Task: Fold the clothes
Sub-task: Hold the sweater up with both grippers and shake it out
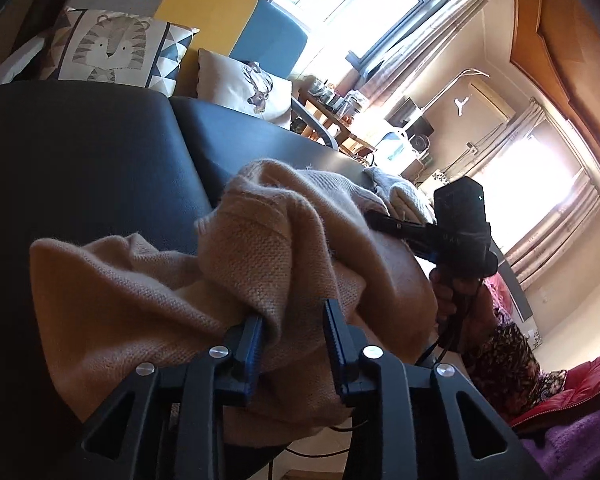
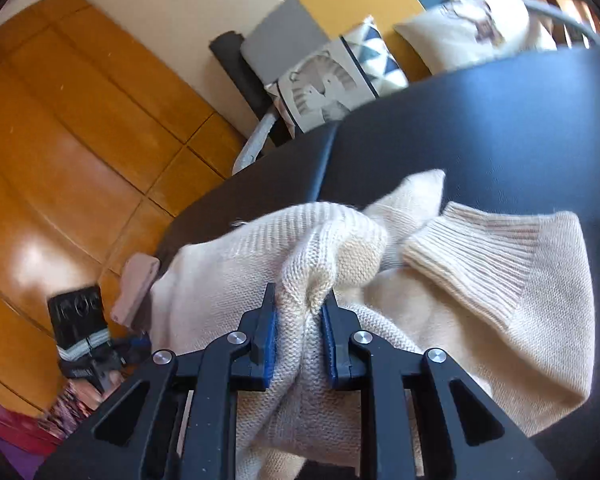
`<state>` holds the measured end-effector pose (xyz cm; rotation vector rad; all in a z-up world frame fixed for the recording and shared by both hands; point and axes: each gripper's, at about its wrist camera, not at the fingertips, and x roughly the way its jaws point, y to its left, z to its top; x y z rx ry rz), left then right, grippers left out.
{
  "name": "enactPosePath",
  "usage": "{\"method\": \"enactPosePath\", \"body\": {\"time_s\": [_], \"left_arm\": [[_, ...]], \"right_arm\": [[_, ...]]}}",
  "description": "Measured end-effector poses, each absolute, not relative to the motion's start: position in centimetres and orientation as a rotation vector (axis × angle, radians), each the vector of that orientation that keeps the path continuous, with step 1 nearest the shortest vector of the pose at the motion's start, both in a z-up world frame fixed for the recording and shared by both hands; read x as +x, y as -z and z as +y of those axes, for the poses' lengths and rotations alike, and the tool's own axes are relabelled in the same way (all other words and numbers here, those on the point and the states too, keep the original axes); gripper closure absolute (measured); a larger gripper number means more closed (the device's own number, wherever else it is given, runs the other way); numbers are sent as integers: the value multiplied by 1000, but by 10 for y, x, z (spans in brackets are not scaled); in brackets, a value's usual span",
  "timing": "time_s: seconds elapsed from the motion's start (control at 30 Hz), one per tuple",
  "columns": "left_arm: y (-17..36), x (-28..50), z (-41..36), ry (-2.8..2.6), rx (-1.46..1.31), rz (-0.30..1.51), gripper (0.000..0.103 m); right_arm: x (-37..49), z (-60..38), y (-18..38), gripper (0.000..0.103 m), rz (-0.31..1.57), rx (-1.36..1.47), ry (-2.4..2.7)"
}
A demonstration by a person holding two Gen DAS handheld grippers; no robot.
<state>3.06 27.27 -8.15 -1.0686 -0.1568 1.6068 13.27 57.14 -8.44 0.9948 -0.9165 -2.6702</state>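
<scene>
Left of the left gripper [image 1: 293,322] the black padded table [image 1: 100,168] lies bare; beyond it stand a tiger cushion [image 1: 112,50] and a deer cushion [image 1: 248,90]. Its jaws stand apart, beige sweater [image 1: 260,248] bunched loosely between them, cloth touching only the left pad. To its right a hand [image 1: 450,296] carries the other tool. The right gripper [image 2: 300,300] is clenched on a knit fold; the ribbed cuff [image 2: 472,248] lies right of it, open table beyond. Wooden floor [image 2: 80,140] lies left, past the table's edge. The sweater's near part is hidden under both tools.

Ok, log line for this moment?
task: fold clothes | left gripper: sweater between jaws | right gripper: shut on sweater | surface: black table
</scene>
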Motion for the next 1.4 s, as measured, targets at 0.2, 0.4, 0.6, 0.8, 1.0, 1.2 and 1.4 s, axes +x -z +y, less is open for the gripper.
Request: {"method": "enactPosePath", "body": {"time_s": [0.2,0.4,0.6,0.8,1.0,1.2,1.4], "left_arm": [[82,14,280,-1518,-1096,-316,36],[82,-9,281,-1516,-1111,-461,35],[86,-35,308,-1438,-1179,-577,37],[87,-25,340,-1423,-1221,-432,51],[69,-20,328,-1511,-1132,-377,90],[43,2,315,-1587,-991,-290,92],[6,18,304,-1643,-858,-247,93]], "right_arm": [[161,534,70,85,-779,815,2672],[211,483,58,85,-500,786,2584],[233,468,81,85,-519,877,2569],[260,464,80,85,-519,870,2580],[266,476,81,63,-645,861,2589],[258,487,82,78,-855,838,2607],[246,476,51,91,-829,835,2709]]}}
